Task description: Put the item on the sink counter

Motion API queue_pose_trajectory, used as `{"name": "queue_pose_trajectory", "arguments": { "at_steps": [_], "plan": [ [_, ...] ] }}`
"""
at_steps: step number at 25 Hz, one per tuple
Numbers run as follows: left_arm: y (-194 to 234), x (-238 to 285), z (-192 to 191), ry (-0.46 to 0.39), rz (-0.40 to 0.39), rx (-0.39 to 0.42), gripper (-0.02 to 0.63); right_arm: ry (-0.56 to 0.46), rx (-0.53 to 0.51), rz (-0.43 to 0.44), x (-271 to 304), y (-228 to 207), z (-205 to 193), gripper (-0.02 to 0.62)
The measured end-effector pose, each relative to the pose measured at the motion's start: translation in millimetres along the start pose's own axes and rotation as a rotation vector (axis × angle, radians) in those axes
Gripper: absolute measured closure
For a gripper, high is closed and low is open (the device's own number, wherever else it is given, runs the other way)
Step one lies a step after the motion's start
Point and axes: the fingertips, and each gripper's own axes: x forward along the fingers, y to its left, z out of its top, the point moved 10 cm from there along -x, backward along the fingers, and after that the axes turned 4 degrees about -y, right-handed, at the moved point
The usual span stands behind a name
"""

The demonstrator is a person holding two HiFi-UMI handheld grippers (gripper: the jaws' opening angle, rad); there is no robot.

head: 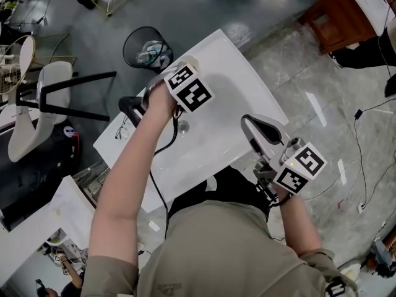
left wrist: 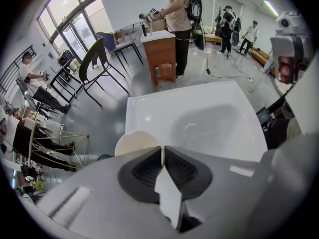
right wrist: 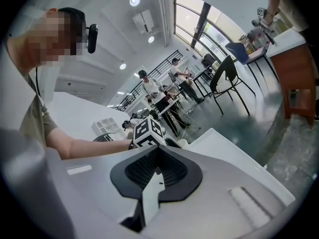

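The white sink counter [head: 238, 73] with its shallow basin [left wrist: 209, 123] lies under both grippers. My left gripper [head: 184, 65] hovers over the counter's far left part, shut on the rim of a cream round item [left wrist: 135, 142]. In the head view only a pale edge of that item [head: 189, 59] shows past the gripper, which hides the rest. My right gripper [head: 252, 127] is shut with nothing in it, near the counter's right front edge and pointing toward the left gripper. In the right gripper view the counter [right wrist: 227, 146] lies beyond my right gripper [right wrist: 157, 156].
A black wire waste bin [head: 148, 48] stands on the floor beyond the counter's far corner. A white chair [head: 37, 104] and dark frames are at the left, a wooden cabinet [head: 334, 14] at the far right. Cables trail on the floor at right. People stand in the room's background.
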Motion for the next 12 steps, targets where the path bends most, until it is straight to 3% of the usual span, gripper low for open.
{"name": "queue_pose_trajectory", "arguments": {
  "at_steps": [12],
  "plan": [
    [-1.8,-1.0,-1.1,-0.017,-0.014,-0.013,0.552,0.006,-0.004,0.020,1.7,0.7,1.2,0.584]
  ]
}}
